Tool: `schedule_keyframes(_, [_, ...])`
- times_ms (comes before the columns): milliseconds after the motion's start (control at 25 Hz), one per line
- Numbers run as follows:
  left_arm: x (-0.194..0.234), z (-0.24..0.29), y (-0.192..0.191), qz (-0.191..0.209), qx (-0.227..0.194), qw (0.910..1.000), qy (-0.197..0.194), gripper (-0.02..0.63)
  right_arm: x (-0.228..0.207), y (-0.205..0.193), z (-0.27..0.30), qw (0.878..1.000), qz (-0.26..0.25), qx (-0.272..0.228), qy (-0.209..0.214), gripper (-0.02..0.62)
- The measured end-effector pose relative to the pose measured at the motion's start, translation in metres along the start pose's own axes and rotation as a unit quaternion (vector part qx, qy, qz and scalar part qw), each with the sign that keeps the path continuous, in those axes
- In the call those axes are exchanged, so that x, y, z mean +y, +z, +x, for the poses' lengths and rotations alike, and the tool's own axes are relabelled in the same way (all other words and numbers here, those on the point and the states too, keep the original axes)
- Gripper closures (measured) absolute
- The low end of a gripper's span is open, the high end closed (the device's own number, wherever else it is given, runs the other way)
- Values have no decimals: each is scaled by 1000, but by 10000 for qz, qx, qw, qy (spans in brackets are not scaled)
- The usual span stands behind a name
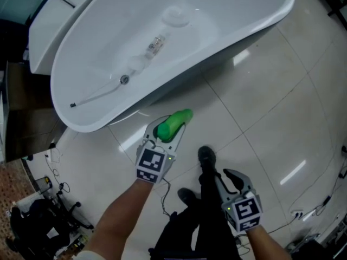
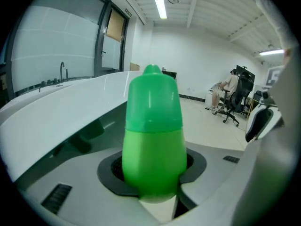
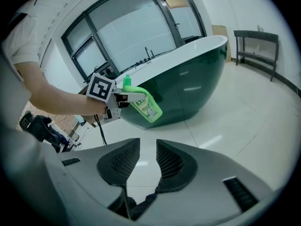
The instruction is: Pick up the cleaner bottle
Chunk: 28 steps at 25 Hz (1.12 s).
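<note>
The left gripper [image 1: 166, 132] clamped the green cleaner bottle [image 1: 177, 121] just beside the white bathtub [image 1: 87, 127]. Farther from the tub, the right gripper [image 1: 223, 179] stood released and empty.

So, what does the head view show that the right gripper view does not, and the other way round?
Only the head view: the white inside of the bathtub, with its drain and a small clear bottle lying there. Only the right gripper view: the print on the cleaner bottle, and the windows. Both: the left hand-held gripper shut on the green cleaner bottle, near the bathtub, over the tiled floor.
</note>
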<state>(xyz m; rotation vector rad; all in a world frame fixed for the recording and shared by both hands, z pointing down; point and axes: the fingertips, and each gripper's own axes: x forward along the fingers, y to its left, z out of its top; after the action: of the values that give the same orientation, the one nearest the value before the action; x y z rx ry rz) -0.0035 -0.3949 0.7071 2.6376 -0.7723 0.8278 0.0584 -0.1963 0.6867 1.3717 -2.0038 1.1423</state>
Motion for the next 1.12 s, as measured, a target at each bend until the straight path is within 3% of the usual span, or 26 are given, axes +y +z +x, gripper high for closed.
schedule_keyframes(760, [-31, -149, 105, 179, -788, 9967, 37, 442, 60, 40, -90, 9974, -536, -396, -267, 486])
schedule_keyframes(1120, [-44, -215, 135, 93, -982, 9947, 287, 442, 79, 57, -131, 9946, -778, -577, -378, 486])
